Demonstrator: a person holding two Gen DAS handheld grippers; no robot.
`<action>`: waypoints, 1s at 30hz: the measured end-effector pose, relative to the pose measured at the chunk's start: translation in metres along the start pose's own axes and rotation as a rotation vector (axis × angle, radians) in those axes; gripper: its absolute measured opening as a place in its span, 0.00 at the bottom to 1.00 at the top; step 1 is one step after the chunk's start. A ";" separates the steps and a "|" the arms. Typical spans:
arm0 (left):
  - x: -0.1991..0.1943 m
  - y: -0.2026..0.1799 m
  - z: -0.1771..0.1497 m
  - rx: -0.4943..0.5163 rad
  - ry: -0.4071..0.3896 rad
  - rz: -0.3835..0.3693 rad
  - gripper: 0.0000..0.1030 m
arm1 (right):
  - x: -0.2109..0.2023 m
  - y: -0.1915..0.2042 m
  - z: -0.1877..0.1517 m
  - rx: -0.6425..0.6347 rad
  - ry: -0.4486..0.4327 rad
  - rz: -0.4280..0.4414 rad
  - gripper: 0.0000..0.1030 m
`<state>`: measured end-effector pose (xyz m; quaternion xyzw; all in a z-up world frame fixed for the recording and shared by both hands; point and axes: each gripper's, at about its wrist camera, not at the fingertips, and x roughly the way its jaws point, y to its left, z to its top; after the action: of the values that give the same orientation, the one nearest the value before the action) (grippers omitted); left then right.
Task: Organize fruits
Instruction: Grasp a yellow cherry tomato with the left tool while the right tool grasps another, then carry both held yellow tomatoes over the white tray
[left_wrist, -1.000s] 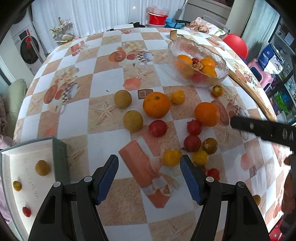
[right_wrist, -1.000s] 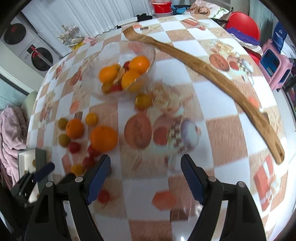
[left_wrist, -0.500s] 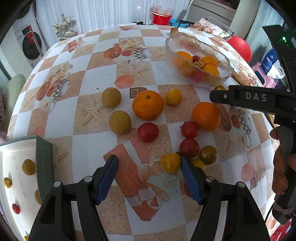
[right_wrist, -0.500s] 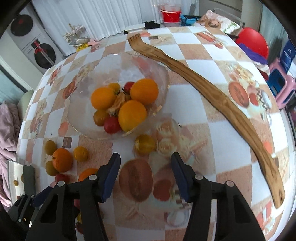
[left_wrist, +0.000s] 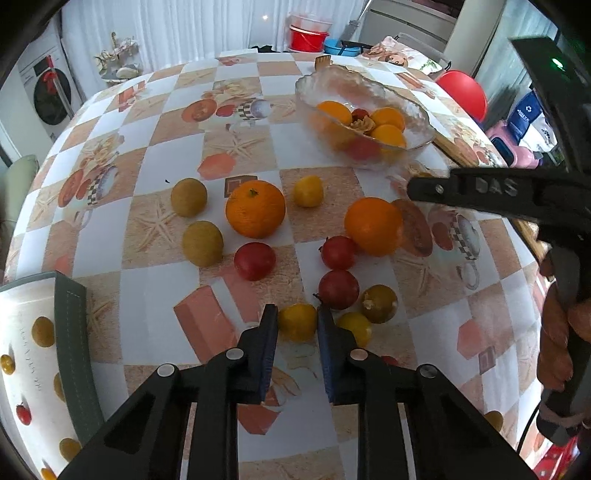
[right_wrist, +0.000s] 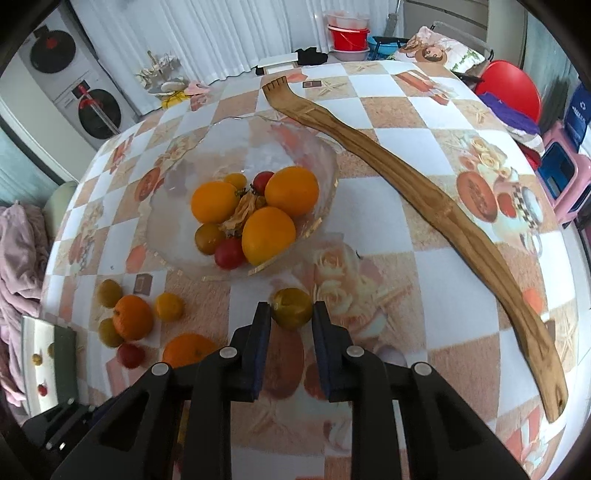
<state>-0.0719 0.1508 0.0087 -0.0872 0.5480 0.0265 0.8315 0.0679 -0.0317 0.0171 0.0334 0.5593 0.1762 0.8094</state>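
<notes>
Loose fruit lies on the checked tablecloth: two oranges (left_wrist: 255, 213) (left_wrist: 373, 226), red tomatoes (left_wrist: 255, 260) and several yellow or greenish ones. A glass bowl (right_wrist: 173, 206) holds oranges and small tomatoes. My left gripper (left_wrist: 296, 314) is closing, and its pads press both sides of a yellow tomato (left_wrist: 297, 326) that rests on the cloth. My right gripper (right_wrist: 290, 309) is closing too, with its pads against a dark yellow-green tomato (right_wrist: 291, 301) just in front of the bowl. One of its fingers (left_wrist: 480, 192) crosses the right of the left wrist view.
A long wooden back scratcher (right_wrist: 424, 199) lies to the right of the bowl. A white tray with a green rim (left_wrist: 70, 332) holds several small fruits at the table's left edge. A red chair (right_wrist: 509, 85) and pink stools stand beyond the table's right side.
Both pairs of jaws have closed from wide open onto a small tomato each. The right gripper has moved in towards the bowl and down over the dark yellow-green tomato.
</notes>
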 end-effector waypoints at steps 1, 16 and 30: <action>0.000 0.001 0.000 -0.006 0.003 -0.008 0.22 | -0.003 -0.001 -0.003 0.006 0.004 0.007 0.24; -0.043 0.036 -0.015 -0.044 -0.032 -0.029 0.22 | -0.032 0.015 -0.053 0.021 0.067 0.044 0.24; -0.096 0.113 -0.064 -0.138 -0.064 0.044 0.22 | -0.039 0.111 -0.082 -0.106 0.118 0.114 0.24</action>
<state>-0.1839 0.2560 0.0594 -0.1314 0.5196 0.0854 0.8399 -0.0474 0.0478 0.0496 0.0119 0.5932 0.2529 0.7642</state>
